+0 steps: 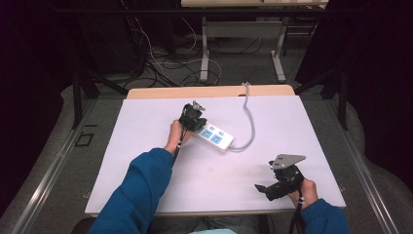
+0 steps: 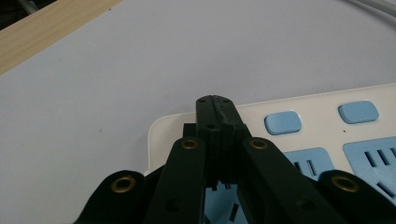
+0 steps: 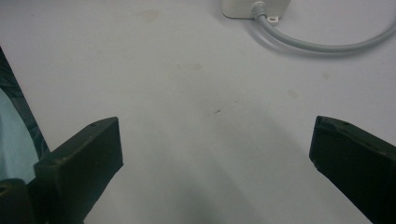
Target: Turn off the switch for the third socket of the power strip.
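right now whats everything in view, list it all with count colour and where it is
power strip: one, white with light blue sockets and buttons, middle of the board, lying at a slant
power strip cable: one, grey, curving from the strip's right end up to the far edge of the table
board: one, pale lilac white, covering most of the table top
table: one, light wood, its far edge showing beyond the board
cables on the floor: several, black and white, beyond the table
second table frame: one, grey legs, at the back
sleeves: two, blue, at the bottom edge
left gripper: one, black, jaws shut, over the strip's left end
right gripper: one, black, jaws wide open, near the board's front right
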### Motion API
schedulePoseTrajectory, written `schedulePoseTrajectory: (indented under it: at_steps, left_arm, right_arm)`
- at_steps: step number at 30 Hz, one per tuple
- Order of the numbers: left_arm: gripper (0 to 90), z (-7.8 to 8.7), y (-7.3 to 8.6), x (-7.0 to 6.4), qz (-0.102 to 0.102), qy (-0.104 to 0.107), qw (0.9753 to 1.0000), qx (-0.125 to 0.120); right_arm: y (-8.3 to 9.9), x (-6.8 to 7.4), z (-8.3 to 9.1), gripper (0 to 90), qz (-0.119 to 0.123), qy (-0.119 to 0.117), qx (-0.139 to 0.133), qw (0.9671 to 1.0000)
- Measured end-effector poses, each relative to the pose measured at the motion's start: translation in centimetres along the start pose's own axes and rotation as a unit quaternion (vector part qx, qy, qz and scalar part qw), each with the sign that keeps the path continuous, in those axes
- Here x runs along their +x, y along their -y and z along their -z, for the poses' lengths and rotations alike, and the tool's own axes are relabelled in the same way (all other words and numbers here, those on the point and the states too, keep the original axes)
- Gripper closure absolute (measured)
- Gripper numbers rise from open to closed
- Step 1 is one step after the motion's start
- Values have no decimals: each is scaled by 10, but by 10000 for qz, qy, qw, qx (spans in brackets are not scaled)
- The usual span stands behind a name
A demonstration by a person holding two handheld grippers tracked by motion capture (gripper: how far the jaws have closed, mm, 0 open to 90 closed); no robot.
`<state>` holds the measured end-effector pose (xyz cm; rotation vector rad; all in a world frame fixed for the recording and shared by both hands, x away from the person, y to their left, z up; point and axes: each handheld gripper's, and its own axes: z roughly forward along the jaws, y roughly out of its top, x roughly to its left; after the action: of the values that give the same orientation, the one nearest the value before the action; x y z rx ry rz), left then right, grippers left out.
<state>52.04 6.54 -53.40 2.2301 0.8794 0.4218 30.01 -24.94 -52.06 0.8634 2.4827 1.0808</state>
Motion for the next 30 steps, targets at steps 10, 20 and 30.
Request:
schedulePoseTrajectory:
  at_steps: [10, 20, 30]
  left_arm:
    - [900, 0, 0, 0, 3, -6, 10000, -2]
    - [900, 0, -1, -1, -55, -26, 10000, 20]
    - [900, 0, -1, -1, -53, -58, 10000, -6]
  right_arm:
    - [0, 0, 0, 20, 1, -13, 0, 10000]
    - [0, 0, 0, 20, -19, -14, 1, 10000]
    - [0, 0, 1, 20, -12, -7, 54, 10000]
